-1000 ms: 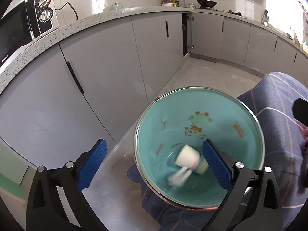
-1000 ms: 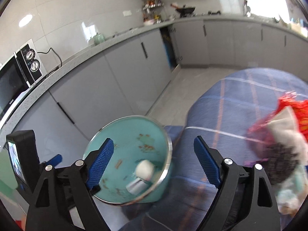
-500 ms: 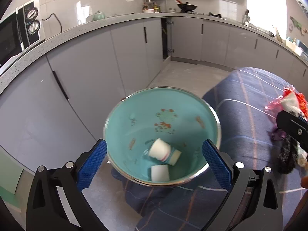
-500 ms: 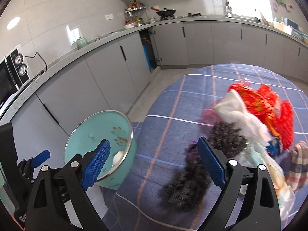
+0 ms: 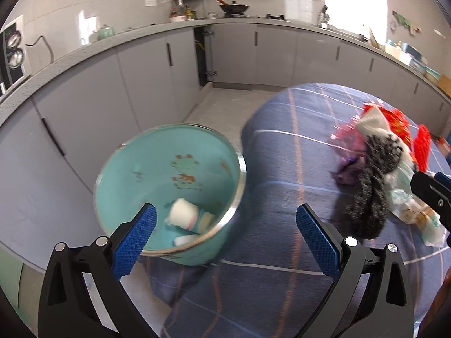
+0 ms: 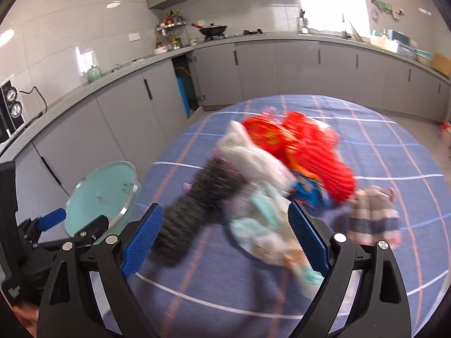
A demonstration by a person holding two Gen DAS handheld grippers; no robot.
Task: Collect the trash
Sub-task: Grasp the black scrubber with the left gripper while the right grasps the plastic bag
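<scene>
A teal basin (image 5: 169, 169) with a steel rim stands at the left edge of the blue checked tablecloth (image 5: 287, 174). Inside it lie a small white cup (image 5: 181, 217) and white scraps. My left gripper (image 5: 225, 239) is open and empty, just in front of the basin. A heap of trash lies on the cloth: a dark speckled piece (image 6: 203, 197), white paper (image 6: 253, 157), red wrappers (image 6: 315, 152) and pale packaging (image 6: 267, 231). My right gripper (image 6: 225, 239) is open and empty, right over the near side of the heap. The basin also shows in the right wrist view (image 6: 101, 194).
Grey kitchen cabinets (image 5: 141, 79) and a countertop run along the far side, with a microwave (image 6: 8, 109) at left and a wok (image 6: 211, 29) at the back. A striped cloth lump (image 6: 375, 217) lies right of the heap. Floor lies beyond the table edge.
Both grippers have swung right, away from the basin and toward the heap. The basin has slid to the left of both views. The heap now fills the right wrist view.
</scene>
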